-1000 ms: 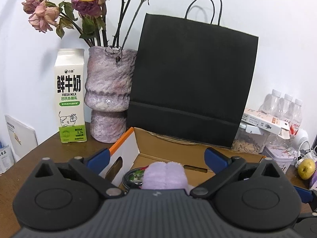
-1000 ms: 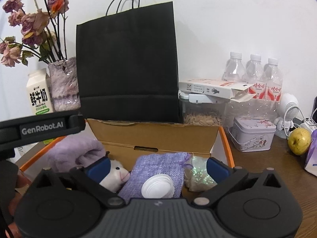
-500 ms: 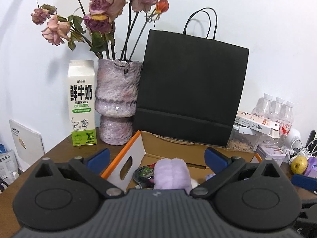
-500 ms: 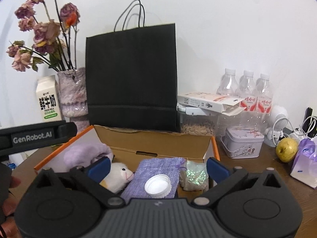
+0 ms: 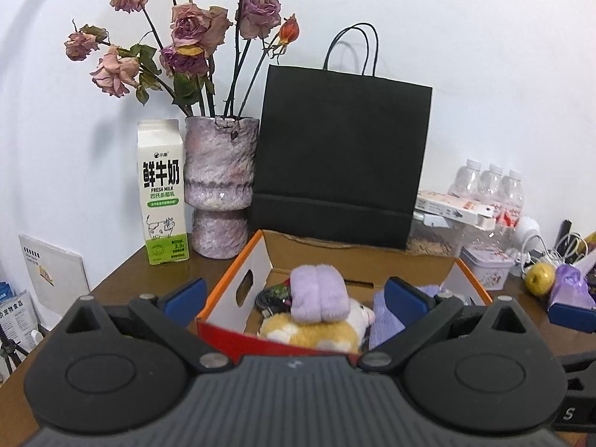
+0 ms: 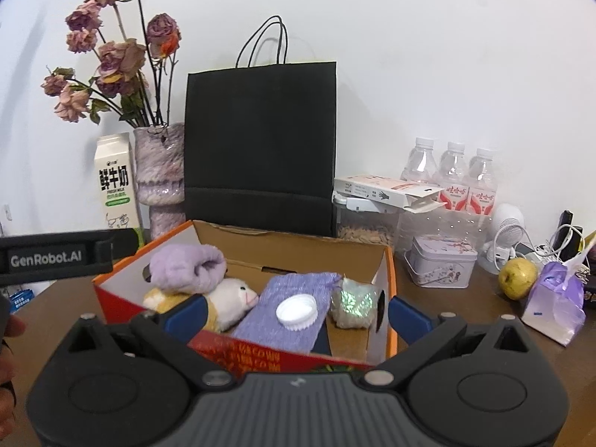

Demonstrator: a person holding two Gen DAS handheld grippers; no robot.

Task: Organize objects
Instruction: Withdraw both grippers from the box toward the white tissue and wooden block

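Orange-edged box; lilac pouch; black bag; white cap.

plain white wall, brown table

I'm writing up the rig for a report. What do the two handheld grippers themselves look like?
Both match: the left gripper and right gripper have a ribbed dark-grey body, black linkage arms with silver pivot pins and round black discs, and blue fingertip pads. In the right wrist view, the left gripper's black side reads "GenRobot.AI" in grey.
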